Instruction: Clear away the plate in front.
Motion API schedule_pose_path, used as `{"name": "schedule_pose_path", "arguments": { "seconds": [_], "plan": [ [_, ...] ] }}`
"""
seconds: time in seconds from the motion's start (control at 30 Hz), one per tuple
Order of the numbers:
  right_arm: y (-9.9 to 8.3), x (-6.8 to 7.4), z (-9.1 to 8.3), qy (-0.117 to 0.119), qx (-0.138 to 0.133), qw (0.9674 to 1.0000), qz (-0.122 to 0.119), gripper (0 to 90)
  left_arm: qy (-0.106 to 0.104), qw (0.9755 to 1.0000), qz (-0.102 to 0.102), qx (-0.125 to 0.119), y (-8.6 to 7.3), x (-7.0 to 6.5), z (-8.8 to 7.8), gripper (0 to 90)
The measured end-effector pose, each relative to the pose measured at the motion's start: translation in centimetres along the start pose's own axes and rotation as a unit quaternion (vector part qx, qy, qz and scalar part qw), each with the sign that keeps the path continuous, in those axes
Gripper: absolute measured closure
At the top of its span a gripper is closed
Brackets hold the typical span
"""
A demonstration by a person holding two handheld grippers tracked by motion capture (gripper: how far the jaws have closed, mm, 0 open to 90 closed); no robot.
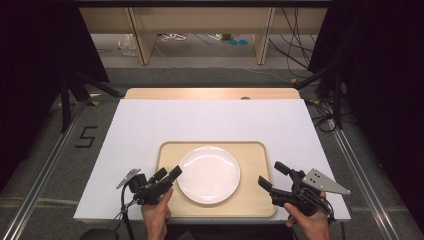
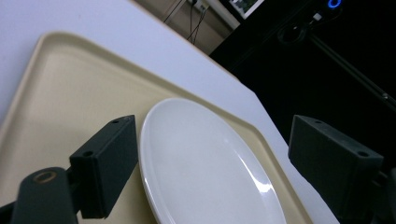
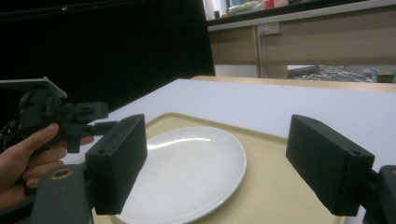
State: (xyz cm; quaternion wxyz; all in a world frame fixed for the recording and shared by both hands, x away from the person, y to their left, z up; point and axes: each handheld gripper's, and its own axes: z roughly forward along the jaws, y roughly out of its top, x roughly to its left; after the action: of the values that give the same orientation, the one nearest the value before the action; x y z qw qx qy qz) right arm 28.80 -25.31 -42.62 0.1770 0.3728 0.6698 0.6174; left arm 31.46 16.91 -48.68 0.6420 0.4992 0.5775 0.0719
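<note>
Plate point(image 1: 208, 174) sits alone in tray point(image 1: 255, 152); L gripper point(image 1: 167, 176) & R gripper point(image 1: 270, 176) jaws apart, nothing held.

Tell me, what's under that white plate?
The plate lies on a beige tray, which rests on the white table. The patch of tray directly beneath the plate is covered, so anything there cannot be seen.

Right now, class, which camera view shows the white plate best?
The high view: the whole white plate shows as a full round, centred on the tray. The right gripper view shows it slantwise, its near left edge behind a jaw. The left gripper view cuts off its lower part.
</note>
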Motion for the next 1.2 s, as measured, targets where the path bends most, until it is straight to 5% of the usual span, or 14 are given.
{"name": "schedule_pose_path", "arguments": {
  "seconds": [0.23, 0.53, 1.2],
  "plan": [
    [0.0, 0.0, 0.0, -0.001, 0.000, 1.0000, 0.000, 21.4, -0.018, 0.9989, 0.037, -0.022, 0.8, 0.6, -1.1, 15.1],
    [0.1, 0.0, 0.0, -0.007, -0.001, 1.0000, -0.005, 21.3, -0.024, 0.9954, 0.092, -0.014, 1.8, 0.8, -1.9, 15.3],
    [0.1, -0.1, 0.0, -0.011, -0.001, 0.9999, -0.006, 20.6, -0.012, 0.9897, 0.140, -0.024, 2.7, -1.0, -2.7, 15.4]
  ]
}}
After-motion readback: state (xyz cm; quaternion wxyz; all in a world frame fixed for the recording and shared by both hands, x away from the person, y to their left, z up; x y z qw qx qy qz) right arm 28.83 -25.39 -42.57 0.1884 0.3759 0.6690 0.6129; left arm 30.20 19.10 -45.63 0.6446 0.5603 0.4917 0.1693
